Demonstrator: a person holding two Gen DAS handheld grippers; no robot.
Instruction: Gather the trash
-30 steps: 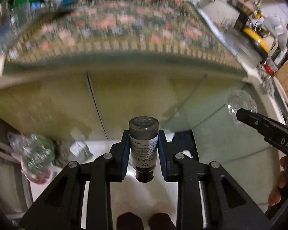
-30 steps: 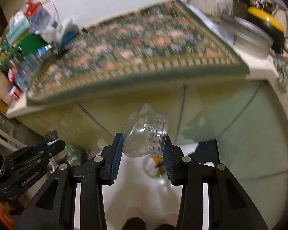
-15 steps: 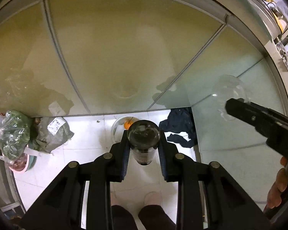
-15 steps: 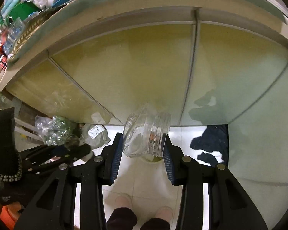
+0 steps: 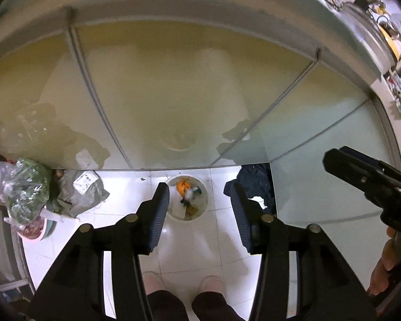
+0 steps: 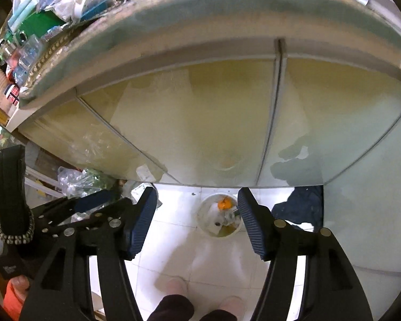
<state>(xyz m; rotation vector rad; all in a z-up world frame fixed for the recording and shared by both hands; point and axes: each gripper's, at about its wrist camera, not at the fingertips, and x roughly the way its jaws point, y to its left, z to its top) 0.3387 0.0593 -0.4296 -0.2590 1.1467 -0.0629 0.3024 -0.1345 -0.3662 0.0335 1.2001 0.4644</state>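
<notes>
A small white trash bin stands on the white tiled floor below the cabinet fronts; it holds orange peel and scraps. It also shows in the right wrist view. My left gripper is open and empty, high above the bin. My right gripper is open and empty too, with the bin between its fingers in view. The right gripper also shows at the right edge of the left wrist view. The left gripper shows at the left of the right wrist view. The small bottle and the clear jar are not clearly visible.
Yellow-green cabinet doors rise behind the bin under a counter edge. A dark cloth lies on the floor to the right. Plastic bags and a grey parcel lie at the left. The person's feet stand below.
Both grippers tilted down toward the floor and opened. The small bottle has left the left gripper and the clear jar has left the right gripper.
</notes>
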